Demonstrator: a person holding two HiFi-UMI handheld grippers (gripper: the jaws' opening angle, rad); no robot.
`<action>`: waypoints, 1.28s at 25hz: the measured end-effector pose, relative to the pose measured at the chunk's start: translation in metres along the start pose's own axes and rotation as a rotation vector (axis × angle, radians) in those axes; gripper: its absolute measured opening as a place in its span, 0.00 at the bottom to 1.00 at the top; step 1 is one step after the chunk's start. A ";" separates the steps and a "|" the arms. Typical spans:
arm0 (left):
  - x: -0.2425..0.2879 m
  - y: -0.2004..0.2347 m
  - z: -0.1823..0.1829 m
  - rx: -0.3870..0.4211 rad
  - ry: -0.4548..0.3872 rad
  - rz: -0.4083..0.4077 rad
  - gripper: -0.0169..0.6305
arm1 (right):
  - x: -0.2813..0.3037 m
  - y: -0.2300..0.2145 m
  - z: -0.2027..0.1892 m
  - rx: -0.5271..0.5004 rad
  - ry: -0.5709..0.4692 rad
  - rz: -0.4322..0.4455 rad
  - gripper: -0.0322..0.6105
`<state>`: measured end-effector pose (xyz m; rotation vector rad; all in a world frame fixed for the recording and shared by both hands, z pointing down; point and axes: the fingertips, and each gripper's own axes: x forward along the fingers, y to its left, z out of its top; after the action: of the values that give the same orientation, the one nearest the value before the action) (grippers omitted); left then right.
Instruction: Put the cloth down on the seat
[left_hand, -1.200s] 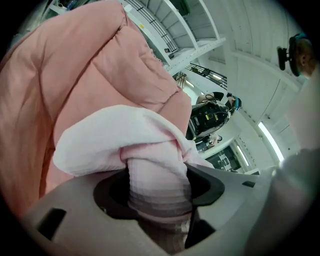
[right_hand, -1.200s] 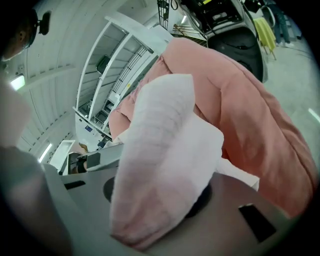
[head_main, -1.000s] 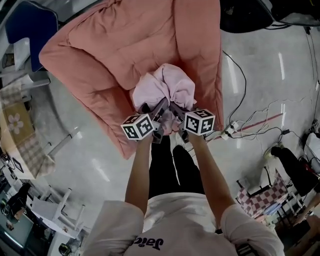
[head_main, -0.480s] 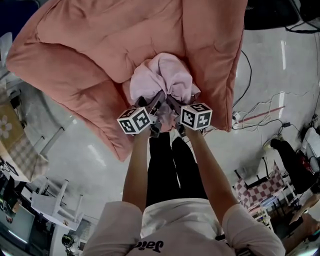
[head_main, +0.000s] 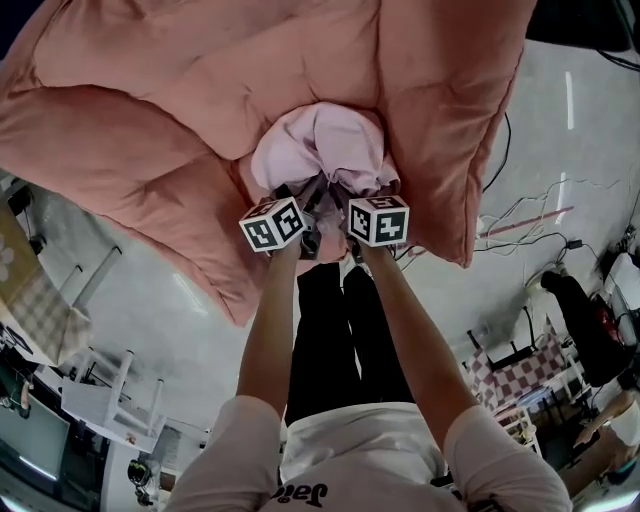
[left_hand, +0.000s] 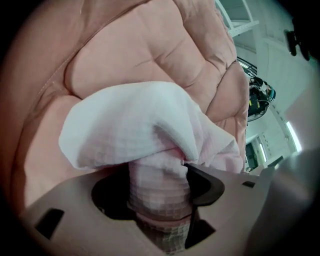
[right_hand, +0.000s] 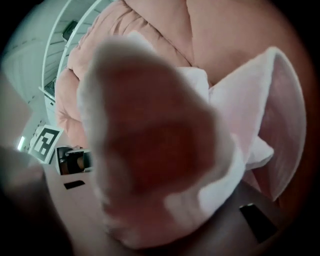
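In the head view the pale pink cloth (head_main: 320, 145) sits bunched on the salmon quilted seat (head_main: 150, 110), toward its front edge, with the left gripper (head_main: 305, 192) and the right gripper (head_main: 340, 192) side by side at the cloth's near side. In the left gripper view the jaws of the left gripper (left_hand: 159, 192) are clamped on a thick wad of the waffle-weave cloth (left_hand: 135, 127), with the seat (left_hand: 165, 45) behind. In the right gripper view the cloth (right_hand: 150, 135) fills the lens, blurred; the jaws of the right gripper (right_hand: 160, 205) are opening with it wadded between them.
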<state>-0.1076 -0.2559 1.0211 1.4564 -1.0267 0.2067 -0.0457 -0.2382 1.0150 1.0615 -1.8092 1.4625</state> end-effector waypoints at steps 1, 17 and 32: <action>0.002 0.005 -0.001 -0.002 0.004 0.011 0.45 | 0.004 -0.001 -0.002 -0.015 0.007 -0.013 0.23; -0.014 0.012 0.000 0.070 0.031 0.075 0.54 | -0.009 0.000 -0.008 -0.132 0.055 -0.100 0.45; -0.122 -0.100 -0.004 0.253 -0.070 0.125 0.54 | -0.157 0.054 0.019 -0.223 -0.144 -0.075 0.47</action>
<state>-0.1089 -0.2153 0.8688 1.6365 -1.1830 0.3891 -0.0097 -0.2174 0.8525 1.1306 -1.9576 1.1348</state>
